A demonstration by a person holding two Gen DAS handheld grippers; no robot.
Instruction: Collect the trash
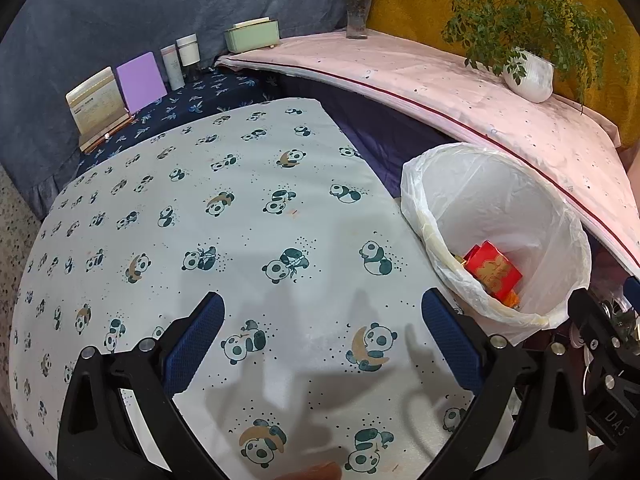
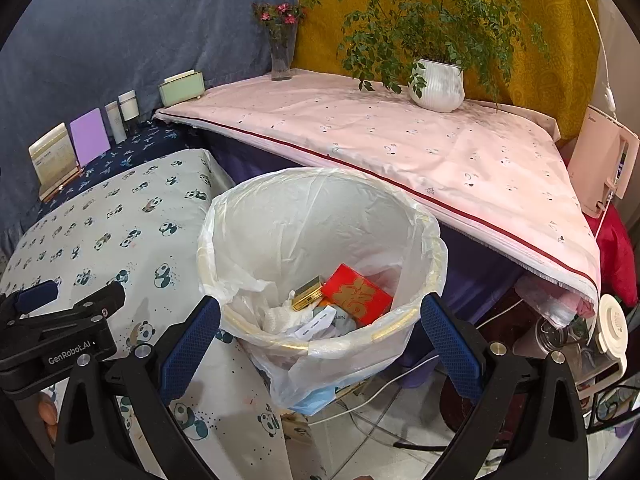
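My left gripper (image 1: 322,332) hangs over the panda-print cloth (image 1: 224,216), blue pads spread wide with nothing between them. My right gripper (image 2: 320,332) is just as wide apart and empty, poised over the near rim of the trash bin (image 2: 434,276), which stands just beside the panda-print table. A thin white bag (image 2: 280,220) lines the bin and folds over its rim. Down inside lie a red box with gold lettering (image 2: 356,294), a small gold-coloured box (image 2: 308,294) touching it, crumpled white paper (image 2: 280,316) and a printed slip (image 2: 316,322). Behind the bin a pink cloth (image 2: 400,140) carries a potted plant (image 2: 438,84) and a flower vase (image 2: 280,48).
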